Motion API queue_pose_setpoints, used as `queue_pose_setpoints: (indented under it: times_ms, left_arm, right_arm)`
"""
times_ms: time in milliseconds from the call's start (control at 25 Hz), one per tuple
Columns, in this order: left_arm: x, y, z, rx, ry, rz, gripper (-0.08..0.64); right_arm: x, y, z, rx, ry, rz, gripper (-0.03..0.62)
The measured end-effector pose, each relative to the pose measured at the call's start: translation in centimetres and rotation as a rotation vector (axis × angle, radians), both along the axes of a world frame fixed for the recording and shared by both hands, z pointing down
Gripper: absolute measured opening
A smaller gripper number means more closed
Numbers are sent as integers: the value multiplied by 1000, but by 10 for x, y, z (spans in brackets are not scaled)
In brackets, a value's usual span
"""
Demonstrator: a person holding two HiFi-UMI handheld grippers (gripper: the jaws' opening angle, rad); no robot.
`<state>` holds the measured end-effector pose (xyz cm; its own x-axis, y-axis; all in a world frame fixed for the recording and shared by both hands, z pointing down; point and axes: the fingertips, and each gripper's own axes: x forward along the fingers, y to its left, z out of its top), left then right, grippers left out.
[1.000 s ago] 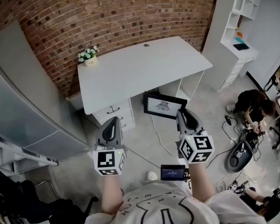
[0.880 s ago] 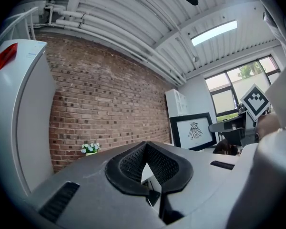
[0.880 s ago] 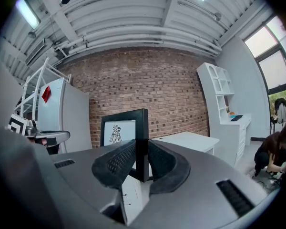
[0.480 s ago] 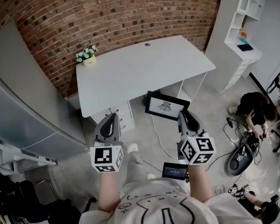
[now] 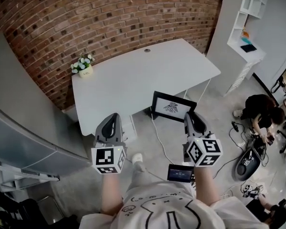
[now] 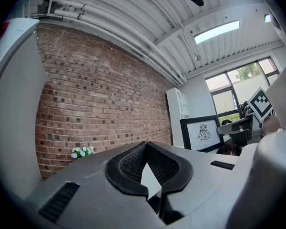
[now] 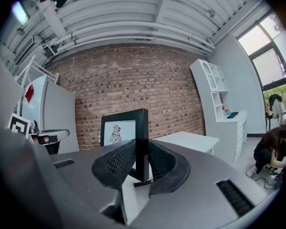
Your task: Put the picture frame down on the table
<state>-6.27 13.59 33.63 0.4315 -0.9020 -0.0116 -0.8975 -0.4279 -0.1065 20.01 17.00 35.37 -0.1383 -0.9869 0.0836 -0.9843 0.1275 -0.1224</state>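
The picture frame (image 5: pixel 174 107) is black with a white mat and a small bird-like print. It hangs upright in the air, just in front of the white table's (image 5: pixel 133 75) near edge. My right gripper (image 5: pixel 189 114) is shut on the frame's right side. In the right gripper view the frame (image 7: pixel 124 128) stands edge-on between the pads, with the table (image 7: pixel 186 138) beyond it. My left gripper (image 5: pixel 112 118) hovers level with it to the left, shut and holding nothing. From the left gripper (image 6: pixel 147 168) view the frame (image 6: pixel 202 132) shows off to the right.
A small pot of white flowers (image 5: pixel 82 66) stands at the table's far left corner against the brick wall (image 5: pixel 109 18). A grey cabinet (image 5: pixel 19 123) is to the left and a white shelf unit (image 5: pixel 245 23) to the right. A person (image 5: pixel 260 109) crouches on the floor among cables.
I have stepped closer to the table and both grippers have come forward. The frame has travelled with the right gripper and now overlaps the table's front edge. Neither gripper changed state.
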Motion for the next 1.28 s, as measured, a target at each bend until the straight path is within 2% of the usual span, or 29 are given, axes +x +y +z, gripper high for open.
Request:
queue_pose_setpoints:
  times_ms: [360,920,1280]
  left_arm:
    - [-18,-101,6,-25,26,12,9]
    - [-74,-256,5,-35,71,16,9]
    - [-88,-313,17,-66,84,19,9]
  right_arm:
    - [-21,-97,-5,-17,32,3,78]
    - [-74,-251,-6,-54,32,17,78]
    - [-82,-300,7,-94,13,37,78]
